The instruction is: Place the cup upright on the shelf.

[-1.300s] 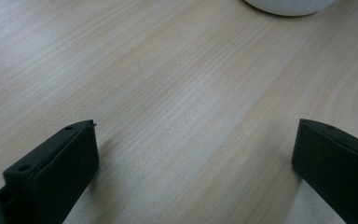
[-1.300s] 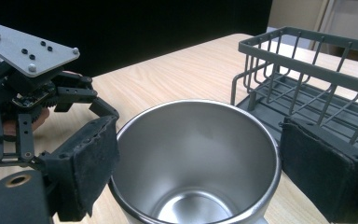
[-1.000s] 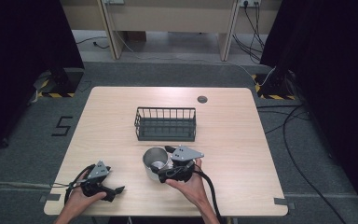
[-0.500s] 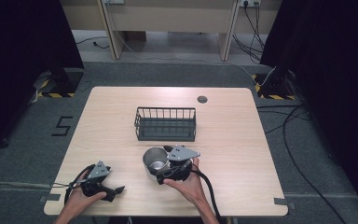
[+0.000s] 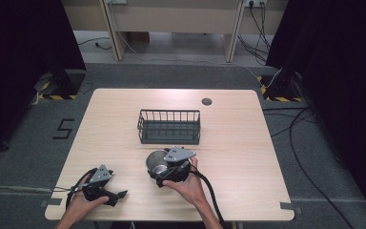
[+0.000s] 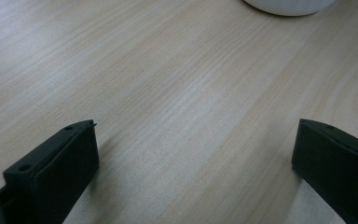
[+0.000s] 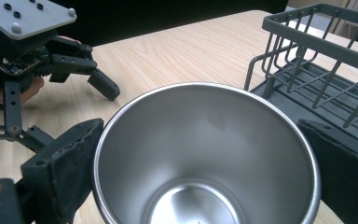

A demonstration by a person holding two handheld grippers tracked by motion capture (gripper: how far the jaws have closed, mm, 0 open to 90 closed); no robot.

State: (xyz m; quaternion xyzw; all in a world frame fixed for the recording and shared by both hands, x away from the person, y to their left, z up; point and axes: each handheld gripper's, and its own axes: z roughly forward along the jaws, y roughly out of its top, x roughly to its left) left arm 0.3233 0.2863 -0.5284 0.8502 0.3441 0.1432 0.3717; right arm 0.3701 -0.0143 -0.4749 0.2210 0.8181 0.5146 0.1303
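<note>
The right gripper (image 5: 158, 180) is sitting at the near middle of the pale wooden table (image 5: 248, 143), its jaws having just been opening around the shiny, round stainless-steel cup (image 7: 205, 154). In the right gripper view the cup is standing upright between the two black jaws; the left jaw is lying against or just beside the rim, though the angle leaves it unclear, and the right one is standing just clear of it. Just beyond the cup, away from the person, the dark grey wire rack (image 5: 169, 126) is resting on the table. The left gripper (image 5: 116, 196) is lying well apart to the left of the right one, near the table's front edge, its jaws spread wide over bare wood, gripping nothing. A white rounded object (image 6: 286, 5) is peeking in ahead of those jaws.
</note>
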